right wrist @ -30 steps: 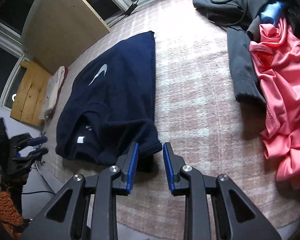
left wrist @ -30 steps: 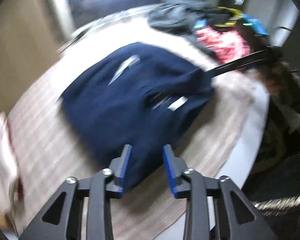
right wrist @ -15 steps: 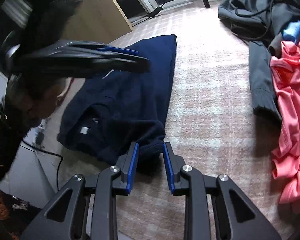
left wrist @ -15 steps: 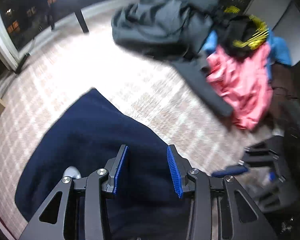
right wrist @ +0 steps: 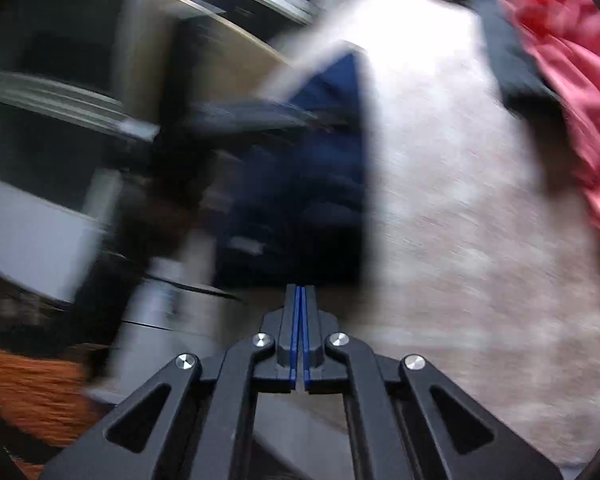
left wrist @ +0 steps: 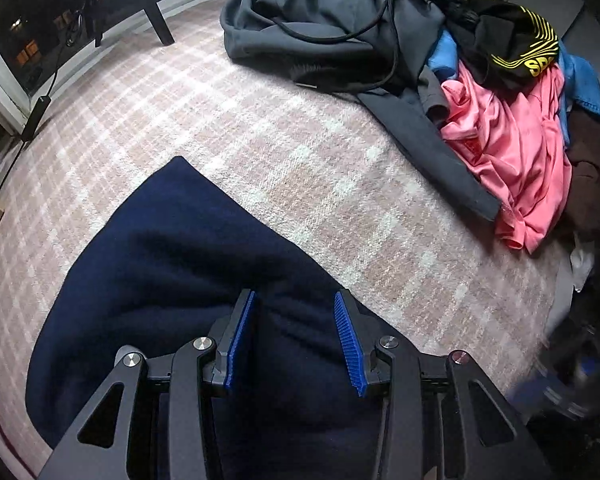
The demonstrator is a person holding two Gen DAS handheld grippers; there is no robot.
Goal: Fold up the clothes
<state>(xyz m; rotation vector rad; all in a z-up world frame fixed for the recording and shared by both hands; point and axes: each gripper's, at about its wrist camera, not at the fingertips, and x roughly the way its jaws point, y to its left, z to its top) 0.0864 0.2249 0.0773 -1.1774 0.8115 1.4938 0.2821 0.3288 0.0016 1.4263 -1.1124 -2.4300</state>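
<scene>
L wrist view is showing the left hand-held gripper (left wrist: pixel 296 336) spread wide over the navy sweatshirt (left wrist: pixel 172 280) lying on the plaid rug (left wrist: pixel 260 128), w/ a clothes pile (left wrist: pixel 440 60) at 1 o'clock. R view, badly blurred, is showing the right hand-held gripper (right wrist: pixel 300 300) pressed together; can't tell if it's pinching the sweatshirt's edge at 12 o'clock.

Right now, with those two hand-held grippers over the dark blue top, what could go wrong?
The right hand-held gripper is shut at the navy top's edge; its view is blurred, so whether it holds cloth is unclear, and a thin pinch could slip. The left hand-held gripper is open over thick bunched fabric and might grab several layers, spoiling the fold. The pink shirt lies nearby and could get dragged along.
</scene>
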